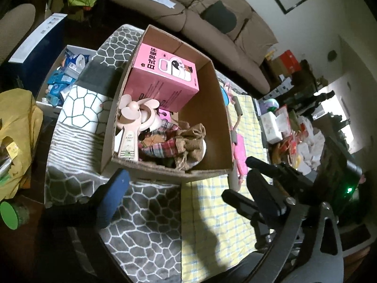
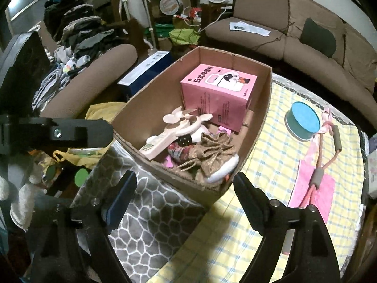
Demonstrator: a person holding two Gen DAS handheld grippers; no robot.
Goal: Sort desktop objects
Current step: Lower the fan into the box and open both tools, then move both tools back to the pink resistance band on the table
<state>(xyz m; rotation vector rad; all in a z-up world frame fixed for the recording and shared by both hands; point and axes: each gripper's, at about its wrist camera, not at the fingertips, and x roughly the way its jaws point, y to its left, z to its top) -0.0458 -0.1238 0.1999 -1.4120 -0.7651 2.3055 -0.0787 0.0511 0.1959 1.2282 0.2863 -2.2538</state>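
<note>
Right wrist: spread, empty right gripper [image 2: 183, 193] faces cardboard box [image 2: 259, 118].

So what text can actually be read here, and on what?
"日式早餐杯": large title on the pink box inside the cardboard box.
Pink box side panels: small print, unreadable.
Handheld fan handle: small lettering, too blurred.
Paper on the sofa: unreadable.

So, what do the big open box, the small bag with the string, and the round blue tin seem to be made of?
Big open box: plain brown corrugated cardboard, matte, with rough raw edges.
Small bag: coarse tan weave, probably burlap or jute, tied with twine.
Round blue tin: smooth with a matte teal lid; metal or stiff card, I cannot tell which.
</note>
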